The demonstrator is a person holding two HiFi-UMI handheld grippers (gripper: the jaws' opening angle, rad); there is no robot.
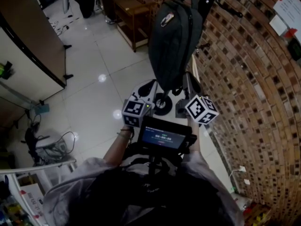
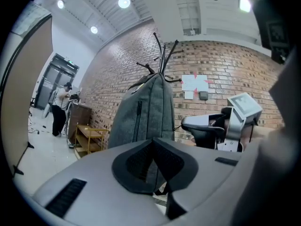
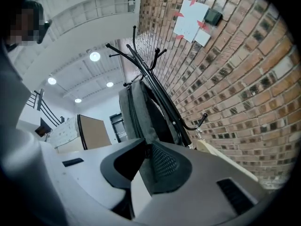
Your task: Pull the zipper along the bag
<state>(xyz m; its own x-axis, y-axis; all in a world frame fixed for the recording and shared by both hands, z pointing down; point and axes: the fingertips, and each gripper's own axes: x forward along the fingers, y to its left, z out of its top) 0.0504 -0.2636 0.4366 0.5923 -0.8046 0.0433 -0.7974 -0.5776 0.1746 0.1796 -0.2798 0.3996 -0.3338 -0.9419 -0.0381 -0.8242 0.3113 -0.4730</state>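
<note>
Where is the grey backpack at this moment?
Head view, upper centre: the backpack hangs from a black coat stand beside the brick wall on the right.

The bag [image 1: 171, 36] hangs on the rack [image 2: 163, 60] straight ahead of my left gripper [image 1: 151, 89] and right gripper [image 1: 188, 81], with the brick wall [image 1: 254, 102] at their right.

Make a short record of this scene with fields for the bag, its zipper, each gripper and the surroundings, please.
Bag: grey backpack, hanging on a black coat stand
Front zipper: dark vertical line, above both grippers
Left gripper: closed on the bag's lower fabric
Right gripper: at the bag's bottom too, fabric pinched between its jaws, it seems
Surroundings: brick wall, white tiled floor
</note>
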